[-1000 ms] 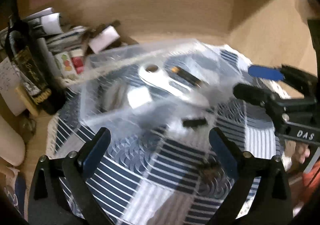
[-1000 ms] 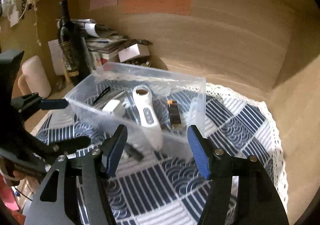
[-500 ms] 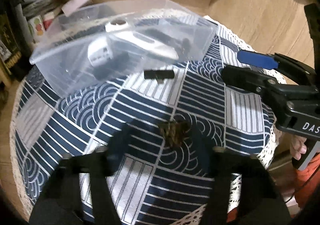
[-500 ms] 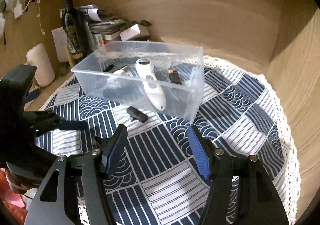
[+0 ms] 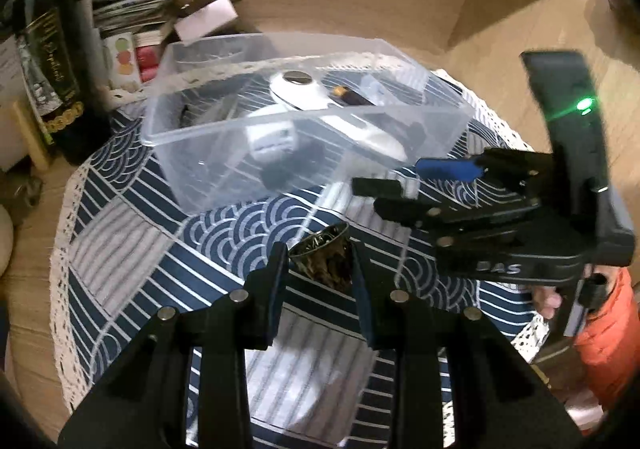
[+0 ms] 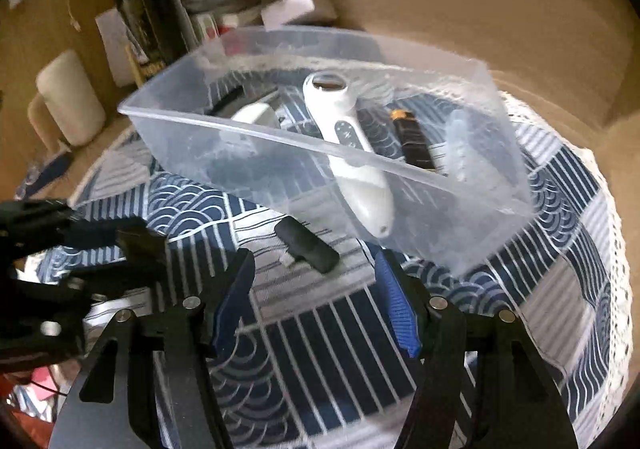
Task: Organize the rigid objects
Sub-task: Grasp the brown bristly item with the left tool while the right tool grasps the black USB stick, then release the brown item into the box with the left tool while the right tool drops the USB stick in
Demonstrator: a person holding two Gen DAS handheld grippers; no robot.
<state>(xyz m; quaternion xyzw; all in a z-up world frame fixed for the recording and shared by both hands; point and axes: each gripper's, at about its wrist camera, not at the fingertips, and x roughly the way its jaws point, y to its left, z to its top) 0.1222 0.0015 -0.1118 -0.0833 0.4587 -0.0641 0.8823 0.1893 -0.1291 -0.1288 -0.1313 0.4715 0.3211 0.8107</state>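
On the cloth: clear bin (image 6: pixel 440 177), a black clip (image 6: pixel 307 245) just outside its near wall.
Bin contents: white handheld device (image 6: pixel 348 137), dark tube (image 6: pixel 414 141), white block (image 5: pixel 272 137).
Left claw (image 5: pixel 320 269): clenched on a dark metal piece (image 5: pixel 326 261).
Right claw (image 6: pixel 316 309): spread wide, nothing between its fingers, near the clip.

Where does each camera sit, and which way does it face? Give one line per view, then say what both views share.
Left wrist: on the left gripper, facing along its fingers, shut on a small brown object; the right gripper shows at right.
Right wrist: on the right gripper, open, facing a black stick on the tablecloth.
Shared: the clear bin holding a white handheld device.
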